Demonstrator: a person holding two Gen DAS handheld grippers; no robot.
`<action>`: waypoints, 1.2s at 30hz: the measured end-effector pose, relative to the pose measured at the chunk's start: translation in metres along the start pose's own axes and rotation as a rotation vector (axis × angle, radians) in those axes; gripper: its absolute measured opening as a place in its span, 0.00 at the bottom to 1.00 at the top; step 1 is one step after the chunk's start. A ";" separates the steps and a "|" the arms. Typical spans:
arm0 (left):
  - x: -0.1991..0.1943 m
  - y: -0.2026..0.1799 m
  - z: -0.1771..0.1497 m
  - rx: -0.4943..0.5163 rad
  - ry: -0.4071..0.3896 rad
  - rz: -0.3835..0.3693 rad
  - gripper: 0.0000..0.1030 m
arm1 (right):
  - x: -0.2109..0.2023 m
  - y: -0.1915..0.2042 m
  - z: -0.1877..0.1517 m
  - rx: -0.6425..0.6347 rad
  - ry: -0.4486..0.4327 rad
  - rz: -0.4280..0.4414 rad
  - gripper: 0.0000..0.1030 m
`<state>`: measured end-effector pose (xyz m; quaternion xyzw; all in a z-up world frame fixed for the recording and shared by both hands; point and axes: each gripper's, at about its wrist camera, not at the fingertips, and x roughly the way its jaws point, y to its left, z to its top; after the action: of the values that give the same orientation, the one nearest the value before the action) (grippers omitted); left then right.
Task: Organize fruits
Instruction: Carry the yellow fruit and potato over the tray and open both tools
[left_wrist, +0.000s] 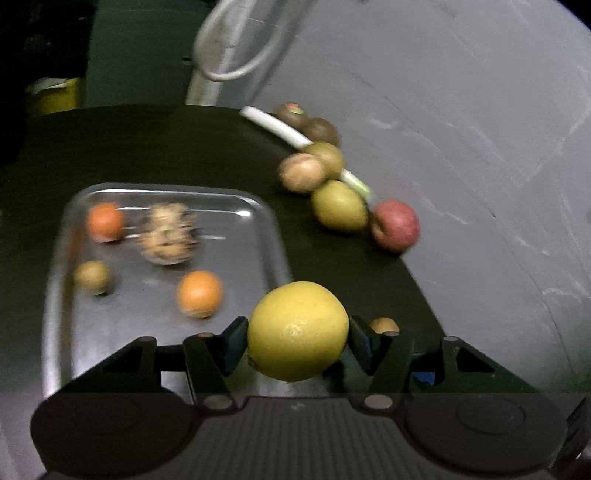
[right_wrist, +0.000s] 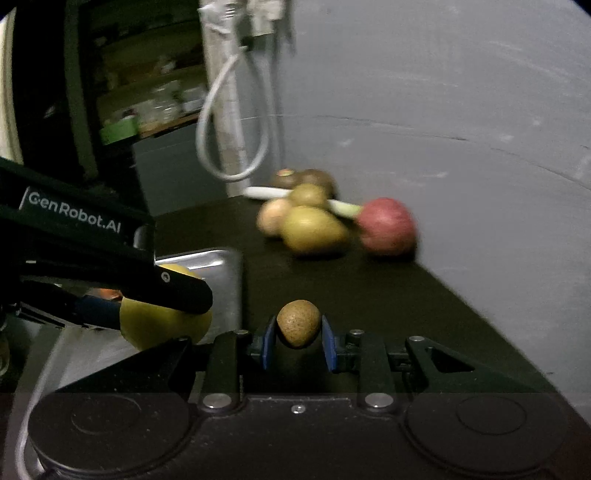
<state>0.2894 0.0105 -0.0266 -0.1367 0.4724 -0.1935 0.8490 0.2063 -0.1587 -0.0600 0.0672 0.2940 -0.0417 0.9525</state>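
Both claws were loaded. Nearest the left wrist camera, the left claw (left_wrist: 298, 341) was closed about halfway on a large lemon (left_wrist: 297, 330), one blue pad pressed to each side of it. From that view the lemon hung over the near right corner of the metal tray (left_wrist: 258, 218), which serves as the landmark. The right claw (right_wrist: 298, 341) was closed as tight as it goes on a small speckled brown fruit (right_wrist: 298, 323), held just to the right of the tray, over the dark counter (right_wrist: 369, 295). In the right wrist view the left claw with its lemon showed at the tray's near right corner, close beside the right claw.

Inside the tray lay four pieces: an orange (left_wrist: 200, 294) near the front, a small yellowish fruit (left_wrist: 92, 277) to the left of it, a netted, patterned fruit (left_wrist: 168, 232) farther back, and a second orange (left_wrist: 105, 222) toward the far left corner.

Beyond the tray, to its right and well apart from it, a loose heap waited against the grey wall: a greenish pear-like fruit (left_wrist: 339, 206), a red apple (left_wrist: 395, 226), a pale round fruit (left_wrist: 302, 172), and several brown ones behind, lying around a white stick whose nature I could not tell.

Judging by this, the step in hand was carrying two picked fruits to the tray. The next move would call for bringing each claw low over a bare patch of the tray, clear of the pieces already there, and opening gently so that neither round fruit rolls into the others or over the rim.
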 end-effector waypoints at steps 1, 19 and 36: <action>-0.005 0.006 -0.002 -0.015 -0.007 0.010 0.61 | 0.000 0.006 0.000 -0.009 0.003 0.017 0.28; -0.034 0.092 -0.021 -0.168 -0.068 0.180 0.61 | 0.020 0.095 -0.014 -0.177 0.073 0.228 0.28; -0.021 0.089 -0.018 -0.101 -0.046 0.198 0.61 | 0.037 0.092 -0.014 -0.159 0.118 0.206 0.30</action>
<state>0.2816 0.0984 -0.0577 -0.1364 0.4732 -0.0817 0.8665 0.2397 -0.0671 -0.0828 0.0238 0.3433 0.0838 0.9352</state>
